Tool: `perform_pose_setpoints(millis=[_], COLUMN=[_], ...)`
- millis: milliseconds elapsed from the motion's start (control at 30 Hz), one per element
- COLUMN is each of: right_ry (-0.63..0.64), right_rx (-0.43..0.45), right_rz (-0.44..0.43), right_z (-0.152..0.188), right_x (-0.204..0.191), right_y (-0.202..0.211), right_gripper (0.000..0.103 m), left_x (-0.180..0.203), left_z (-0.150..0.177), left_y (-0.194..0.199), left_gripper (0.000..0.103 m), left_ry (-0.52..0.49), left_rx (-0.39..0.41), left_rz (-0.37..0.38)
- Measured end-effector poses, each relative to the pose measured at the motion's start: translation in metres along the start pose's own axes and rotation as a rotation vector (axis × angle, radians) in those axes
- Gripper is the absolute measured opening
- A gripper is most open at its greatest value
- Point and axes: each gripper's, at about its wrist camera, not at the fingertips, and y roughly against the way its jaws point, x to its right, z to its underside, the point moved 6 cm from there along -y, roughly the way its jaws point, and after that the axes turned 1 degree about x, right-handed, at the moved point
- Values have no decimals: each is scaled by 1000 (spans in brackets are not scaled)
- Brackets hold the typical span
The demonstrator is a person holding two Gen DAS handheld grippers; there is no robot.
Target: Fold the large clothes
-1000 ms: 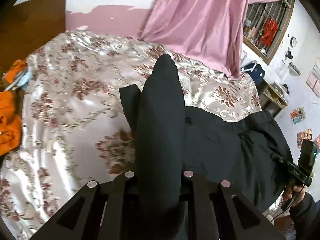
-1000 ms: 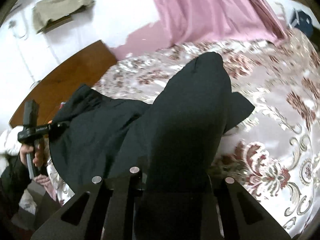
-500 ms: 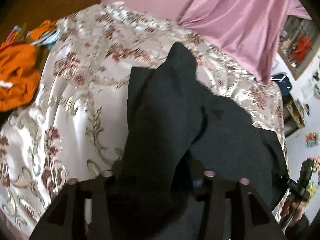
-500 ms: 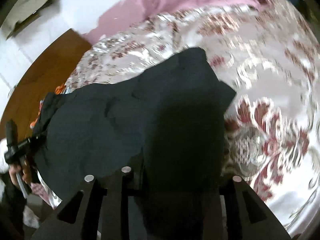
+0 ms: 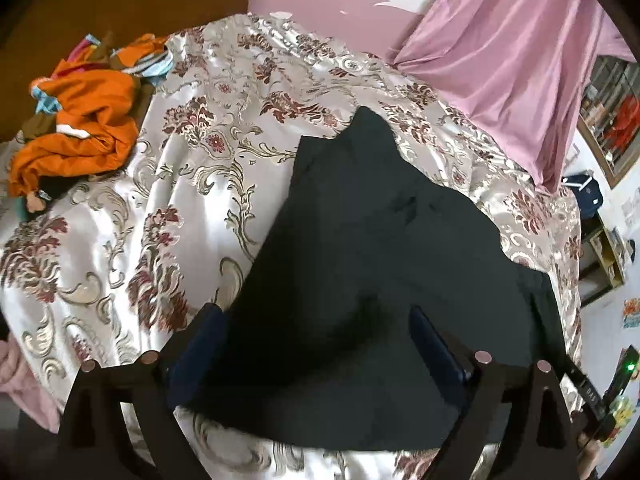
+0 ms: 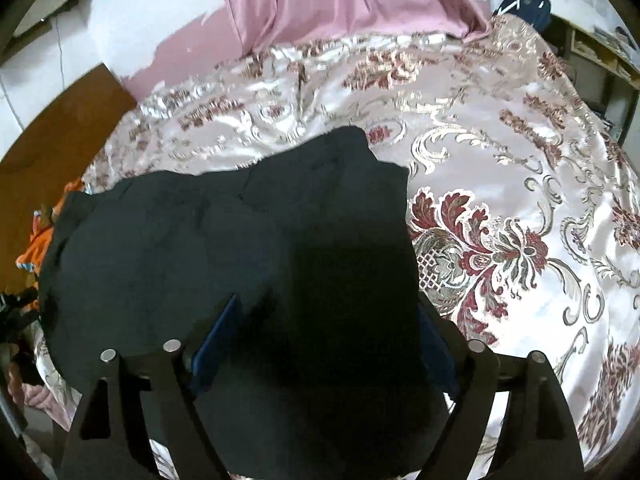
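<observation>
Across the middle and lower part of both wrist views, the large dark, almost black garment (image 5: 360, 264) (image 6: 248, 248) is lying spread on the shiny cream bedspread with red flower pattern (image 5: 120, 240) (image 6: 520, 184). At the bottom of each frame the left gripper (image 5: 320, 340) and the right gripper (image 6: 328, 332) are opening their jaws, and the dark cloth is lying between the blue pads without being pressed by them. In the upper left of the left view, a crumpled orange garment (image 5: 84, 128) is sitting near the bed's edge, and a pink satin curtain (image 5: 512, 60) (image 6: 340, 0) is hanging at the top.

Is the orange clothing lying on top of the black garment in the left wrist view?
No, the orange clothing lies apart from the black garment.
</observation>
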Motion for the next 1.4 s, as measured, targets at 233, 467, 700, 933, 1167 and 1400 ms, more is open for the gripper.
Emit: perform_pose_setpoints(millis=[233, 467, 700, 933, 1167, 1400], right_ry=[-1, 84, 171, 222, 242, 277], right_rx=[194, 350, 471, 531, 600, 601], right_rz=[-80, -98, -114, -135, -135, -153], right_z=[5, 19, 37, 59, 93, 122], right_x=[-21, -49, -70, -79, -79, -80], right_y=[54, 104, 157, 194, 222, 224], right_gripper=[99, 100, 101, 101, 101, 101], left_x=[27, 61, 84, 97, 93, 83], left_z=[25, 48, 72, 100, 134, 162], left_y=[44, 93, 145, 189, 199, 197], left_gripper=[100, 102, 102, 103, 103, 103], left_ry=[-77, -198, -284, -358, -384, -401], left_rx=[93, 252, 385, 519, 540, 561], left_rz=[29, 42, 54, 26, 48, 27])
